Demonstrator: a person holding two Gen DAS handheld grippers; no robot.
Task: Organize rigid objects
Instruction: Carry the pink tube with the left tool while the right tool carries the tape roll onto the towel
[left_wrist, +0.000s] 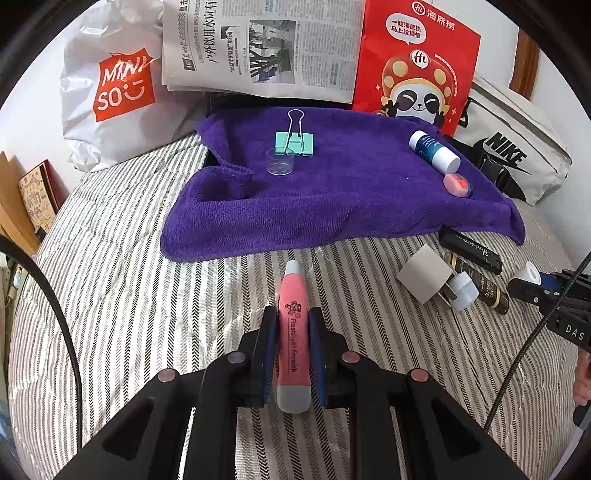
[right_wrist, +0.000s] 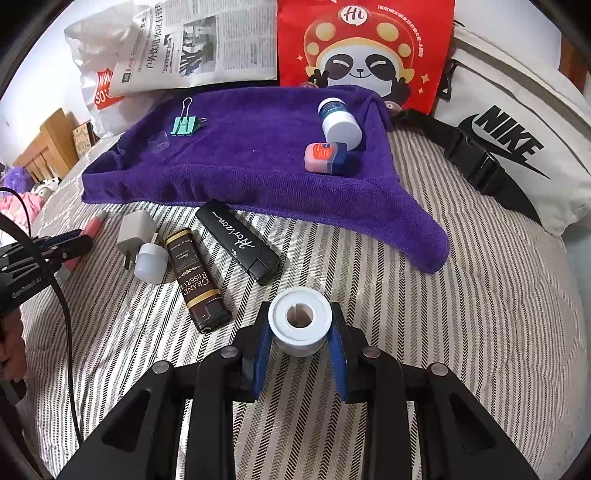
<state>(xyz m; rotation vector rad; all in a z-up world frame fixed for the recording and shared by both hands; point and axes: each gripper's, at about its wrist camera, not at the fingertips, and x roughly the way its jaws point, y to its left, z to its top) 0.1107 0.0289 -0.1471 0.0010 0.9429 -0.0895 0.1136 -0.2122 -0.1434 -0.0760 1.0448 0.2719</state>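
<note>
1. Left gripper (left_wrist: 293, 325) — jaws pinching one pink flashlight (left_wrist: 292, 332) above the striped bedding (left_wrist: 129, 295).
2. Purple towel (left_wrist: 332, 199) carries four items: binder clip (left_wrist: 295, 142), clear cup (left_wrist: 279, 161), white-capped bottle (left_wrist: 434, 150), pink jar (left_wrist: 458, 184); its middle lies bare.
3. Off its near edge: charger plug (right_wrist: 135, 230), two lighters (right_wrist: 197, 277).
4. Right gripper (right_wrist: 300, 325) — jaws pinching one white tape roll (right_wrist: 300, 320).

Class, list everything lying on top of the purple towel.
On the purple towel: green binder clip, clear cup, blue-and-white bottle, small pink-and-blue container. Whatever lies beneath the towel is covered.
</note>
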